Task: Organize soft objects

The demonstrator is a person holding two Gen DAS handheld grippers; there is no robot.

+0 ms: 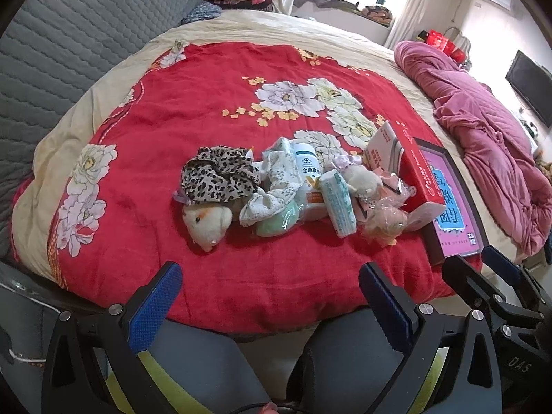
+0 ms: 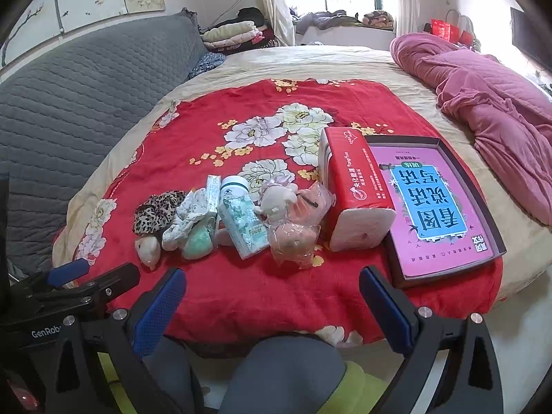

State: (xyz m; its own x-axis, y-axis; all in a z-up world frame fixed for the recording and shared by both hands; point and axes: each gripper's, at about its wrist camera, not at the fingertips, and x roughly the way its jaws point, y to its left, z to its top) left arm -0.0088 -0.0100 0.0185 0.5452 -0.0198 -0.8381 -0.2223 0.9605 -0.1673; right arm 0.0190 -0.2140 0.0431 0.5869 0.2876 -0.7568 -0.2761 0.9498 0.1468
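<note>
A pile of small things lies mid-blanket: a leopard-print scrunchie [image 1: 220, 176] [image 2: 157, 212], a white plush toy [image 1: 207, 222] [image 2: 149, 248], a floral white cloth [image 1: 272, 186] [image 2: 188, 217], a mint soft item [image 1: 279, 222] [image 2: 197, 241], a tissue pack [image 1: 338, 201] [image 2: 243, 224], a white bottle [image 1: 307, 165] [image 2: 234, 186], a grey plush [image 1: 362, 179] [image 2: 276, 200] and bagged pink plush toys [image 1: 386, 222] [image 2: 296, 238]. My left gripper [image 1: 270, 296] and right gripper [image 2: 272, 296] are open and empty, held at the bed's near edge, short of the pile.
A red tissue box [image 2: 352, 189] [image 1: 410, 169] and a dark tray holding a pink book [image 2: 434, 207] [image 1: 452, 207] lie right of the pile on the red floral blanket [image 1: 207, 103] [image 2: 258, 293]. A pink quilt [image 2: 490, 103] is bunched at far right. A grey headboard [image 2: 86, 76] stands left.
</note>
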